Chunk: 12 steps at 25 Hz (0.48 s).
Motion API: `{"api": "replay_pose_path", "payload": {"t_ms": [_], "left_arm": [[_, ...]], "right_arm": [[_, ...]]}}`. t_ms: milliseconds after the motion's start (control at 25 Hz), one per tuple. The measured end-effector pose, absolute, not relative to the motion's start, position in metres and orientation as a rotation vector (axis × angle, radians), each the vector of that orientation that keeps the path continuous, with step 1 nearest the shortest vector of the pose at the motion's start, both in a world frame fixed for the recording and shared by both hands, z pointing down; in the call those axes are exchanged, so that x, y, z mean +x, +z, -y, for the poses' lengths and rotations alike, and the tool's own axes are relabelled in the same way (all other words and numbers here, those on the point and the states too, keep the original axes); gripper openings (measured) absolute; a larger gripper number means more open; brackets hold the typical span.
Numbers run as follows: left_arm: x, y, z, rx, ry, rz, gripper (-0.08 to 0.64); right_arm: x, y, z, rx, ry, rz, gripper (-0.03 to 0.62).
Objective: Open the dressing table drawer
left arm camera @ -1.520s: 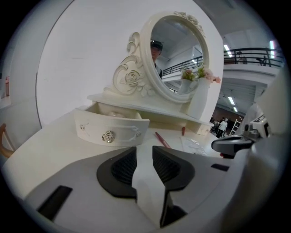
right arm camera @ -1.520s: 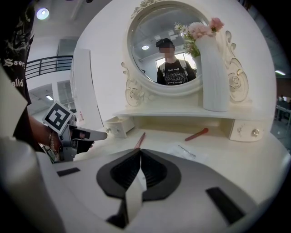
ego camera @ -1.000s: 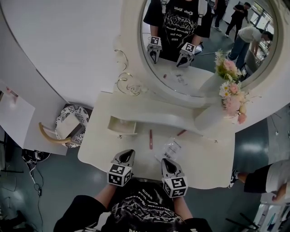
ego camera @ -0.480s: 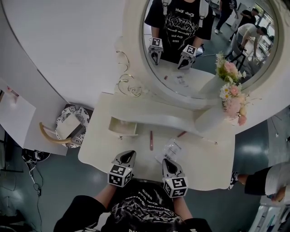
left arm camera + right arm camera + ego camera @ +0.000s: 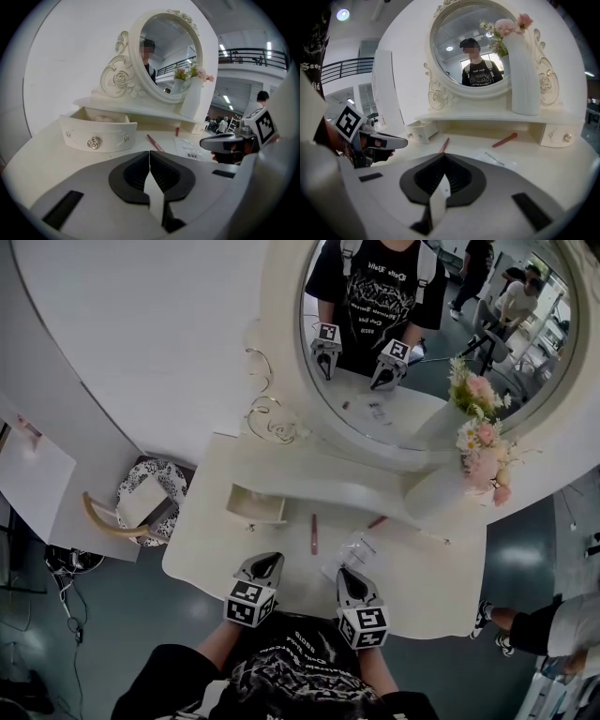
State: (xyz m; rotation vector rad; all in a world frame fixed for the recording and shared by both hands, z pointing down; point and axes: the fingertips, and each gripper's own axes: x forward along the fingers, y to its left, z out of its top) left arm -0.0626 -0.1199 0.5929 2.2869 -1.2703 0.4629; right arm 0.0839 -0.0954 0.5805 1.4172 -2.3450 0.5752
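Left tongs [image 5: 149, 153] shut, drawer [image 5: 255, 505] front facing person [image 5: 281, 682], long axis seemingly sideways

In the mirror [image 5: 412, 343], the reflected bystander in white [image 5: 516, 301] at far right has moved up toward the rim — smaller now. At the right edge, the person on the floor [image 5: 553, 626] has stepped nearer — two shoes [image 5: 487, 615] show.
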Motion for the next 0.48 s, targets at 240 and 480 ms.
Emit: {"api": "replay_pose_path", "payload": {"t_ms": [240, 480], "left_arm": [[-0.07, 0.594, 0.122, 2.268, 0.458, 1.296, 0.018], [-0.078, 0.596, 0.124, 2.244, 0.458, 1.318, 0.018]], "right_arm": [[0.079, 0.58, 0.101, 1.399, 0.563, 2.361, 0.009], [0.071, 0.58, 0.107, 1.37, 0.557, 2.374, 0.009]]}}
